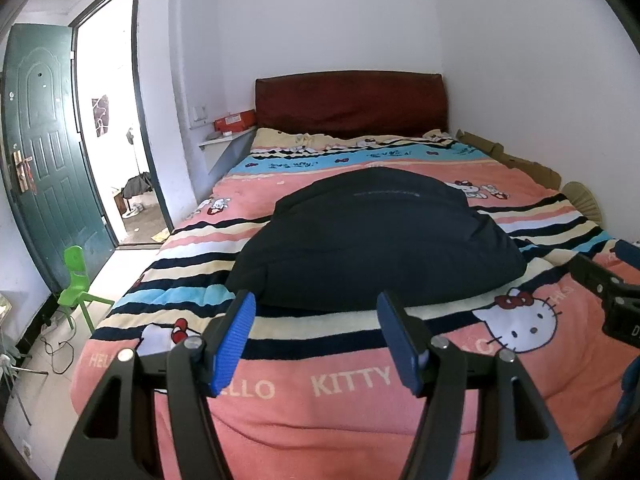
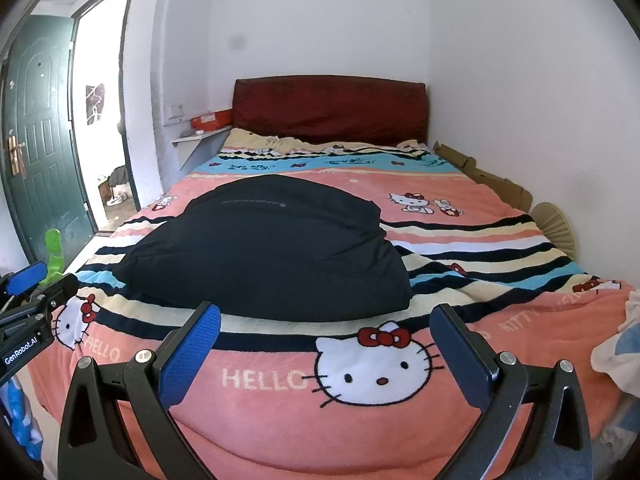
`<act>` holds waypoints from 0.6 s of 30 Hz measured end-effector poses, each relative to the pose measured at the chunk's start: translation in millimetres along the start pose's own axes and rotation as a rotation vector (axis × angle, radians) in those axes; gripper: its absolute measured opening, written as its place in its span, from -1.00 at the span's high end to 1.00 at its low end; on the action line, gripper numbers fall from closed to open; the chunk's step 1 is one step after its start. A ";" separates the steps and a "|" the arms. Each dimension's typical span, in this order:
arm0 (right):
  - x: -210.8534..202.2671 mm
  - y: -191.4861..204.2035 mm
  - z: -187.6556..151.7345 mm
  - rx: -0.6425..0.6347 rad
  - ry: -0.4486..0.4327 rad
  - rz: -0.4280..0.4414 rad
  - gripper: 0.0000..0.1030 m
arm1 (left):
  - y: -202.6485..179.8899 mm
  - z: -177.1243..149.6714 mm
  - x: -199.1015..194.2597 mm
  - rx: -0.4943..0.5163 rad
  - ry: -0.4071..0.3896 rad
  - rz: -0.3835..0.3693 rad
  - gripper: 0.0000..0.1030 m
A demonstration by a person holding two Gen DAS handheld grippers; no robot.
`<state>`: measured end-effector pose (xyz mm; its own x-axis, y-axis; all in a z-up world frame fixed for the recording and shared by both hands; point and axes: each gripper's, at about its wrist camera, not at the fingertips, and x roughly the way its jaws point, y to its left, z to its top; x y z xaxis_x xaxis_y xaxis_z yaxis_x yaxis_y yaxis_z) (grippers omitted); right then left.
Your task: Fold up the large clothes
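A large dark navy garment (image 1: 372, 236) lies folded in a compact pile in the middle of the bed; it also shows in the right wrist view (image 2: 272, 248). My left gripper (image 1: 316, 304) is open and empty, held above the bed's near end just short of the garment's front edge. My right gripper (image 2: 326, 318) is open and empty, also just short of the garment's front edge. The right gripper's body shows at the right edge of the left wrist view (image 1: 608, 292). The left gripper shows at the left edge of the right wrist view (image 2: 28, 304).
The bed carries a pink striped Hello Kitty blanket (image 1: 352, 380), with a dark red headboard (image 1: 350, 102) at the far end. A white wall runs along the right. An open green door (image 1: 40, 152), a green plastic chair (image 1: 78, 280) and floor cables stand left. Light cloth (image 2: 618, 352) lies at right.
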<state>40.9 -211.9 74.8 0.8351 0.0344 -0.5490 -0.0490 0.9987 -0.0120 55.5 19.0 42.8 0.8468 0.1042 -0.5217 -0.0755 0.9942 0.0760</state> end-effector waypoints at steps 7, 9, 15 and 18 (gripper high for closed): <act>-0.2 0.4 0.0 0.001 -0.001 -0.001 -0.99 | 2.3 -0.3 -3.9 -0.001 -0.015 0.013 -0.20; -0.1 0.5 0.2 0.000 0.000 -0.001 -0.99 | 2.1 -0.5 -4.5 0.000 -0.015 0.012 -0.20; 0.0 0.4 -0.3 -0.002 -0.001 -0.001 -0.99 | 2.2 -0.9 -6.2 0.003 -0.016 0.009 -0.20; -0.3 0.9 -0.5 0.000 0.000 -0.001 -0.99 | 3.0 -1.1 -6.0 0.003 -0.012 0.004 -0.20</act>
<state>40.3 -211.1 74.5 0.8350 0.0337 -0.5492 -0.0485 0.9987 -0.0123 49.6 21.4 45.3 0.8526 0.1080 -0.5113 -0.0774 0.9937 0.0809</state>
